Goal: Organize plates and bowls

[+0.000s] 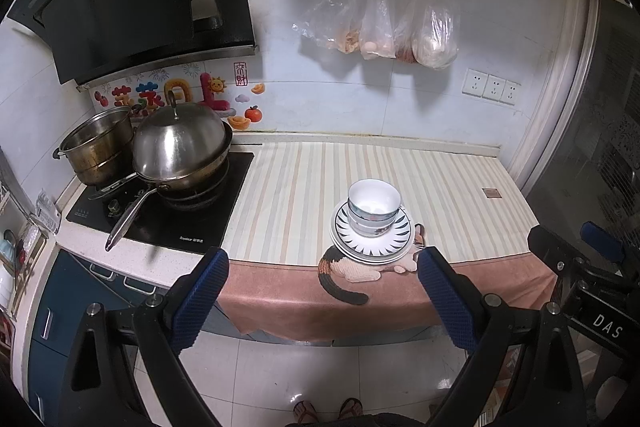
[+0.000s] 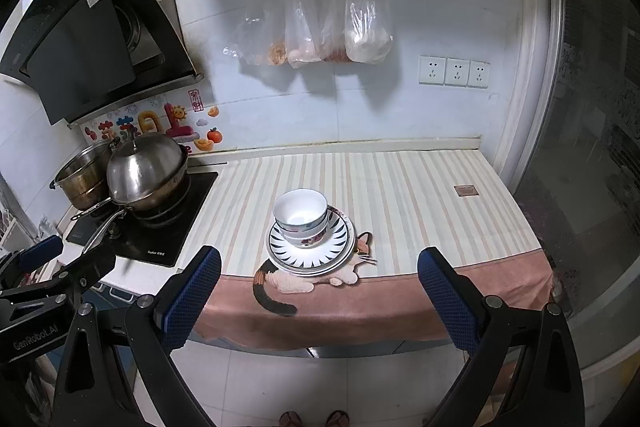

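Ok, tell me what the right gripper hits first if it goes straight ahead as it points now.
Probably the stack of bowls on the plates, near the counter's front edge. The right gripper is open, held back from the counter, with nothing visible between. Depth is unclear, so it might pass just right of them.

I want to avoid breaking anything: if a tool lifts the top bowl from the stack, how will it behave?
The top bowl looks glazed, so probably slippery and fragile. It sits nested in another bowl upon plates, so the lower bowl might lift or shift too.
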`<act>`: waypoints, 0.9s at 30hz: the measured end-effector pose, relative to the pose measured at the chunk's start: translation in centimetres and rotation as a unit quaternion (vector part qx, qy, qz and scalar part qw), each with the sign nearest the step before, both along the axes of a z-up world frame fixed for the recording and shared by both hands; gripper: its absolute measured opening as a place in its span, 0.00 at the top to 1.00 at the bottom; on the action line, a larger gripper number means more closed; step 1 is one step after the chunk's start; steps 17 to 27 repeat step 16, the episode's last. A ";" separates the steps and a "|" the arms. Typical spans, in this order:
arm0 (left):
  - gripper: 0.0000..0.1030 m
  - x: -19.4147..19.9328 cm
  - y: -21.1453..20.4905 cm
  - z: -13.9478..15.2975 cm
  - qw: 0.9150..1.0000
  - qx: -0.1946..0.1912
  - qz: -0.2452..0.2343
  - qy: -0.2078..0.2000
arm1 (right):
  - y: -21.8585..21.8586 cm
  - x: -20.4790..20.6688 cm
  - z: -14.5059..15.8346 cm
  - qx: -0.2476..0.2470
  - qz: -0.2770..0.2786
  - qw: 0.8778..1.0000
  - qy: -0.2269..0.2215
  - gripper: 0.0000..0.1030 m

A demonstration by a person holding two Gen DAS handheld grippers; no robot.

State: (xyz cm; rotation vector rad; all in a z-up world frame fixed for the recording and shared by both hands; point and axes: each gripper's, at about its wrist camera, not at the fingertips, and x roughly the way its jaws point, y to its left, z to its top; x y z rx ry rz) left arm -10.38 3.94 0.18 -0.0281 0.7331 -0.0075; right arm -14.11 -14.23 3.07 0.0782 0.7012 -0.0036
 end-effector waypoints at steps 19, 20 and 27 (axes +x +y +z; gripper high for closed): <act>0.06 -0.3 -0.3 0.0 1.000 0.001 0.003 -0.005 | 0.0 0.1 0.1 0.000 -0.001 1.000 -0.001 0.02; 0.06 -0.3 -0.3 0.0 1.000 0.001 0.003 -0.005 | 0.0 0.1 0.1 0.000 -0.001 1.000 -0.001 0.02; 0.06 -0.3 -0.3 0.0 1.000 0.001 0.003 -0.005 | 0.0 0.1 0.1 0.000 -0.001 1.000 -0.001 0.02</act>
